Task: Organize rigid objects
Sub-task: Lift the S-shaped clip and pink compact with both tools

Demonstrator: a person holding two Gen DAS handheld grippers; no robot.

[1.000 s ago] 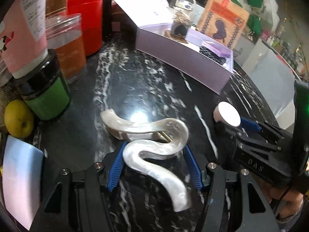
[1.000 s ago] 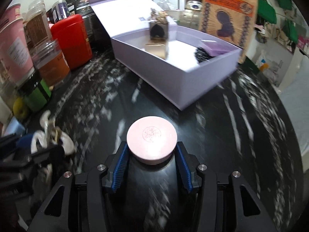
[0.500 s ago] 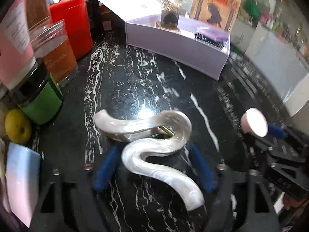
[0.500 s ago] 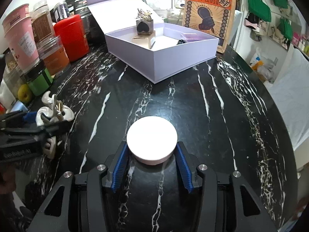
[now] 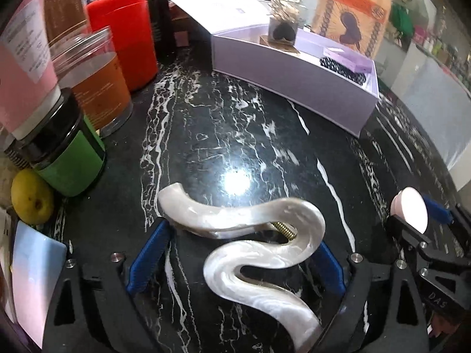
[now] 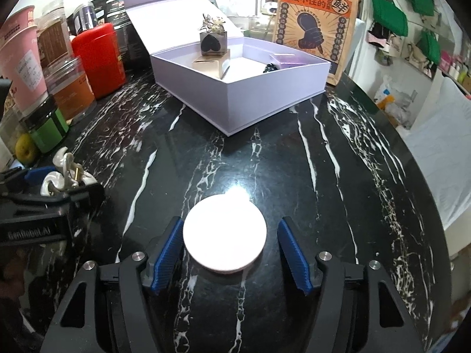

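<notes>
The left gripper [image 5: 235, 260] stands wide apart around a pearl-white wavy hair claw [image 5: 250, 244] lying on the black marble table [image 5: 235, 135], its blue pads clear of the claw or barely beside it, no longer clamped on it as they were a second ago. The gripper angles steeply down at the tabletop, and the claw's brass spring shows at its bend. The right gripper [image 6: 232, 253], likewise pitched down at the table, is opening its jaws around a round pink-white disc [image 6: 225, 234], which sits flat on the marble with a gap now visible at each blue pad, where a second ago the pads hugged its rim. Seen from the left wrist, the disc and right gripper lie to the right of the claw, well apart from it. Beyond the claw, across open marble, stands an open lilac box [image 6: 235, 100] with its lid raised, holding a small cube with a black heart [image 6: 213, 42] and dark beads. Left of the claw stand a green-labelled jar [image 5: 67, 158], an amber jar [image 5: 97, 85] and a red canister [image 5: 123, 35], with a yellow fruit [image 5: 32, 197] beside them. An orange paper bag [image 6: 318, 26] stands behind the box.
</notes>
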